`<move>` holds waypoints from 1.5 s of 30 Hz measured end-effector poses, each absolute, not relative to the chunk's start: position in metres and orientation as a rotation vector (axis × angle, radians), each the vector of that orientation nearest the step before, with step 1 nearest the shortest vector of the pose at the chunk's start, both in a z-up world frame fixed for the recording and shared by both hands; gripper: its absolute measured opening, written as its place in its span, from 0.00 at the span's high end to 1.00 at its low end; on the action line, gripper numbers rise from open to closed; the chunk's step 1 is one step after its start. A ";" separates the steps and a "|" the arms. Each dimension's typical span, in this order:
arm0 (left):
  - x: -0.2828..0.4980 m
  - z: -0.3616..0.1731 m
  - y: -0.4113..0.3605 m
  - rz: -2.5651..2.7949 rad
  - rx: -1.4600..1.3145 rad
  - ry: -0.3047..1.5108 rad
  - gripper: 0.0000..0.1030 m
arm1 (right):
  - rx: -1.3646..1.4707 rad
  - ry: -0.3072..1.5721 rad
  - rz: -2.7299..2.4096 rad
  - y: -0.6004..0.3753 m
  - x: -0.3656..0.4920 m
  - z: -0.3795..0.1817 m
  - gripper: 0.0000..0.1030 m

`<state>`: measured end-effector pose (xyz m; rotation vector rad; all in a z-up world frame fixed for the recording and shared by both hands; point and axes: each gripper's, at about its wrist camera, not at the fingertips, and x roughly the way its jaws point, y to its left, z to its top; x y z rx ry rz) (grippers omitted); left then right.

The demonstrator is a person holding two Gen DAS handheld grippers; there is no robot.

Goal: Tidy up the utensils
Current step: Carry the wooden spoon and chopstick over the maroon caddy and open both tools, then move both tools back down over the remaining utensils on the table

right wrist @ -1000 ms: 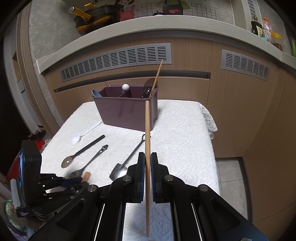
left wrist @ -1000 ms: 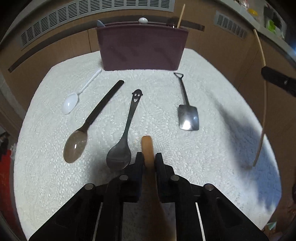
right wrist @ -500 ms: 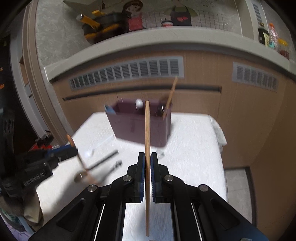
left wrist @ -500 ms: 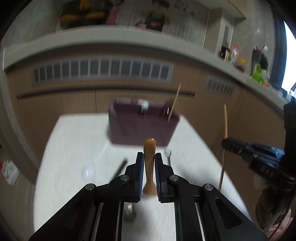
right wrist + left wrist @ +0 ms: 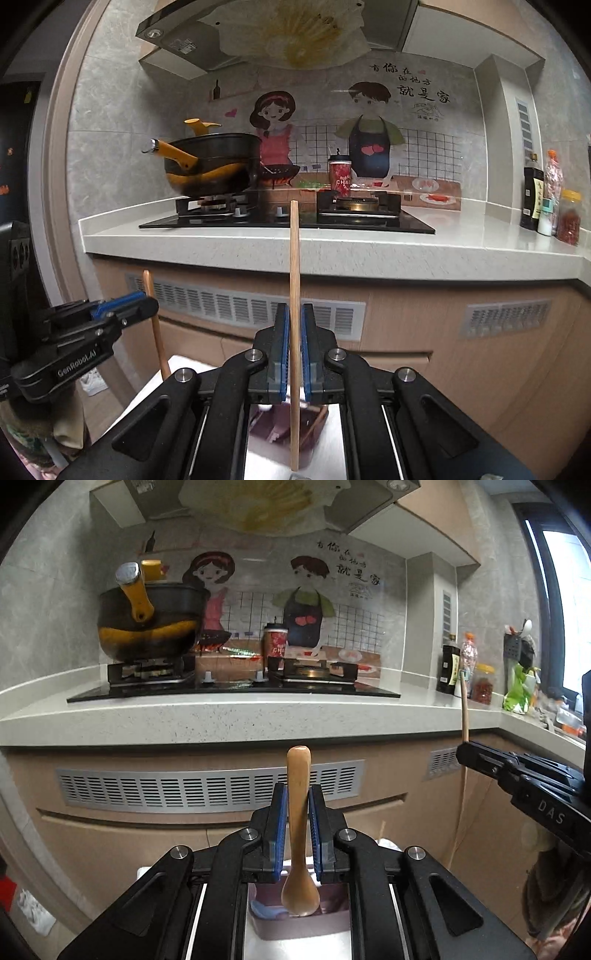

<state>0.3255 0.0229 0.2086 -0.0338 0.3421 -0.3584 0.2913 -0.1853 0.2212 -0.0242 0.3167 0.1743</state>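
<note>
In the left wrist view, the left gripper [image 5: 298, 827] fills the lower centre of the frame, its blue pads clamped on the handle of a wooden spoon [image 5: 298, 834] held upright, handle tip up and bowl hanging down at the bottom centre. Directly below the bowl sits the maroon utensil holder [image 5: 299, 925] on the white surface [image 5: 295, 949], with a light blue utensil [image 5: 267, 910] showing at the holder's left rim. At the right edge the right gripper [image 5: 466, 752] reaches in, gripping a slim wooden chopstick [image 5: 463, 716] that stands near vertical. Behind, a kitchen counter crosses mid-frame with a dark wok [image 5: 147, 624] on the gas stove [image 5: 232, 686] at upper left and a red paper cup [image 5: 275, 644] near centre. In the right wrist view, the right gripper [image 5: 291, 350] sits at lower centre, jaws closed narrowly on the chopstick [image 5: 294, 332], which runs vertically from mid-frame to the bottom edge. Beneath it the utensil holder [image 5: 266, 424] is partly hidden by the gripper body and blurred, so its contents are hard to make out. At the left edge the left gripper [image 5: 147, 302] holds the wooden spoon [image 5: 157, 332], its handle rising above the jaws and its shaft slanting down towards the white surface [image 5: 332, 443]. The wok [image 5: 210, 162] and red cup [image 5: 340, 175] stand on the counter at upper centre.
</note>
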 end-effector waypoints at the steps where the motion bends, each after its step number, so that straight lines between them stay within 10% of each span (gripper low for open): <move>1: 0.330 0.208 0.024 -0.359 -0.034 0.348 0.88 | -0.033 0.312 0.165 -0.182 0.300 0.217 0.95; 21: 0.408 0.081 0.008 -0.399 -0.100 0.651 0.85 | -0.012 0.486 0.120 -0.180 0.389 0.091 0.93; 31: 0.368 0.055 0.047 -0.287 -0.098 0.709 0.46 | 0.007 0.592 0.040 -0.217 0.348 0.052 0.38; 45: 0.301 -0.031 0.112 -0.160 -0.189 0.924 0.41 | -0.139 0.716 0.048 -0.200 0.266 0.003 0.00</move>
